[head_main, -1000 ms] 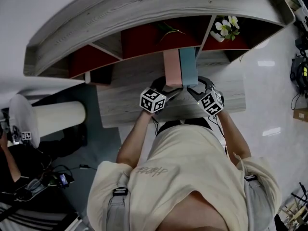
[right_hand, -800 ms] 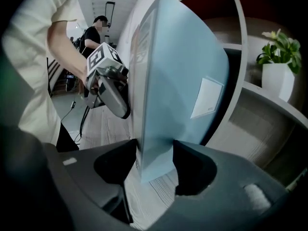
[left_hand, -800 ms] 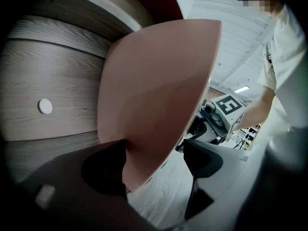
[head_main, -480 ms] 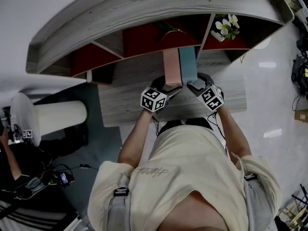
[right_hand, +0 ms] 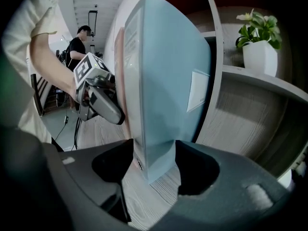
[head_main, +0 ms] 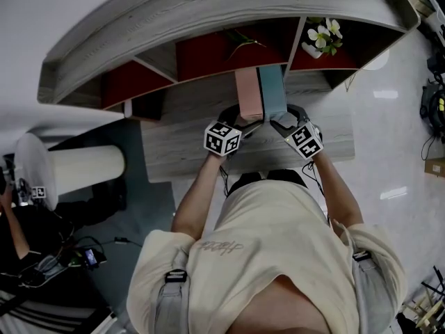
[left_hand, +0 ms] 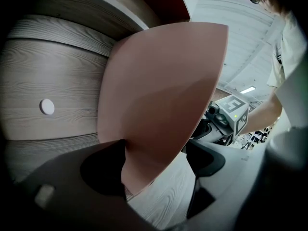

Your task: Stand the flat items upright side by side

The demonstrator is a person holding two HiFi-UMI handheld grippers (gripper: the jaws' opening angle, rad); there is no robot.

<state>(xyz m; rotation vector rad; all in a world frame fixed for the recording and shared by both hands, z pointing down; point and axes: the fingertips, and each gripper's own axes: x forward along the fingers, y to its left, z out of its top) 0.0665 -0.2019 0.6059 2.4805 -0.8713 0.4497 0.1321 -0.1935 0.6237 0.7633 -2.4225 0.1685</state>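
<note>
As they straddle the pink book [left_hand: 159,90], left tongs [left_hand: 156,153] just opened wider.

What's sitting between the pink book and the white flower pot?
The blue book, upright right beside the pink book, then the shelf divider before the flower pot; the right gripper view shows it.

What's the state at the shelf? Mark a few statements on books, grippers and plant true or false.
The pink book and the blue book stand upright side by side. True.
The left gripper is clear of the pink book. False: the book stands between its jaws, which have just been opening.
The right gripper is closed on the blue book. True.
The potted plant stands left of the books. False: it stands to their right.
</note>
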